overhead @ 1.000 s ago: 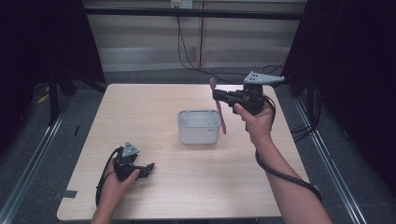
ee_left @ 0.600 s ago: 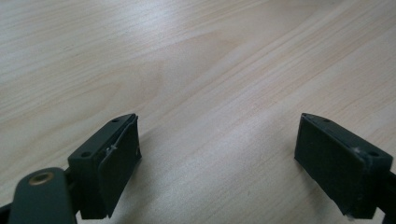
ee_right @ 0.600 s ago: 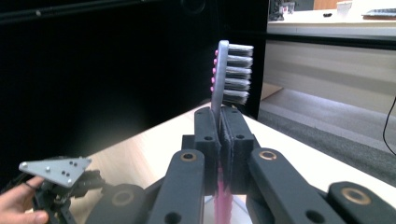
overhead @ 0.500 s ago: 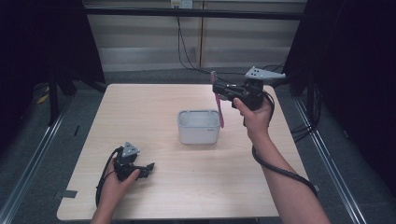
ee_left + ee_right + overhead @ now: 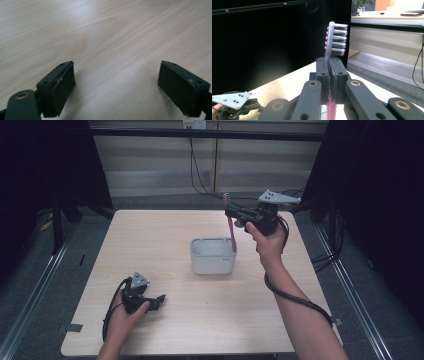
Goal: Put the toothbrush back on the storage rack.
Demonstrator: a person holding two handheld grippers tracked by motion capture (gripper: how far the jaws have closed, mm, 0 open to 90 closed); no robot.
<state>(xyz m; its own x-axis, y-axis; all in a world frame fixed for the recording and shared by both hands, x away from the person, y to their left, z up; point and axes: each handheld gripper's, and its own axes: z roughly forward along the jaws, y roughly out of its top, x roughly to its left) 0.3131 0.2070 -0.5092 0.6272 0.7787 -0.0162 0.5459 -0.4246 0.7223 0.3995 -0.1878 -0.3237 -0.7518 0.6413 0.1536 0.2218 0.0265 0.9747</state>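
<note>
My right gripper [image 5: 231, 213] is raised above the table's far right part, shut on a pink toothbrush [image 5: 232, 235] held upright, bristle head up. The brush's lower end hangs at the right end of a white rectangular container [image 5: 212, 262]; whether it reaches inside I cannot tell. In the right gripper view the jaws [image 5: 330, 62] are pressed together on the handle, and the grey bristles [image 5: 337, 38] stick up above them. My left gripper [image 5: 159, 300] rests low on the wooden table [image 5: 150, 235] near the front left. Its jaws [image 5: 117, 82] stand wide apart with only bare wood between them.
The container stands near the table's middle. Cables trail from both grippers, one off the right edge. Dark curtains stand left and right, and a grey floor with metal rails surrounds the table. The left gripper [image 5: 234, 103] appears low in the right gripper view.
The right hand has lifted the toothbrush a little, so its lower end sits higher against the container. The left hand and its gripper have stayed in place.
</note>
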